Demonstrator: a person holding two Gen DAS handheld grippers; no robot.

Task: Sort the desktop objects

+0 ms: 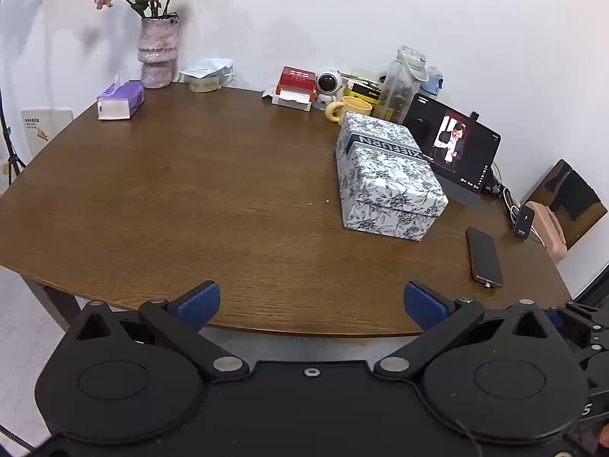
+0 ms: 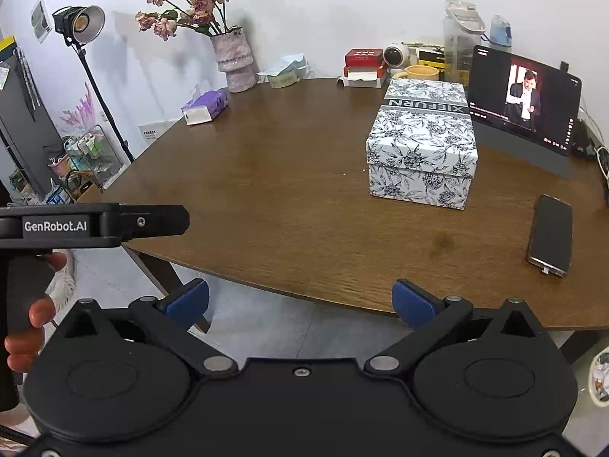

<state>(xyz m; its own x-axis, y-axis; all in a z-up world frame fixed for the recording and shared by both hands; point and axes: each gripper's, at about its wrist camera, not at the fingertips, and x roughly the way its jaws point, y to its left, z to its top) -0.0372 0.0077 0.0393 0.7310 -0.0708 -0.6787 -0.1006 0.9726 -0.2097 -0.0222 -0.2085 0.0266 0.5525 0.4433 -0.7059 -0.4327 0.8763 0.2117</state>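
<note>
Both claws hovering off tabletop [image 1: 190, 198] edge, left claw [image 1: 312, 302] and right claw [image 2: 300, 301] gaping, empty. Nearing floral box [image 2: 422, 148]: judging wide two-sided grip wisest, avoiding phone [image 2: 551, 234].

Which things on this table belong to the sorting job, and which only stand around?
Likely for sorting: floral-patterned lidded box; black smartphone lying flat; purple tissue pack.

Likely only standing there: pink textured vase with roses; propped tablet playing video; studio lamp on stand.

wall [image 2: 342, 7]: white | table [image 2: 266, 198]: brown wood | floor [image 2: 304, 327]: pale | studio lamp [image 2: 82, 23]: lit, 1
</note>
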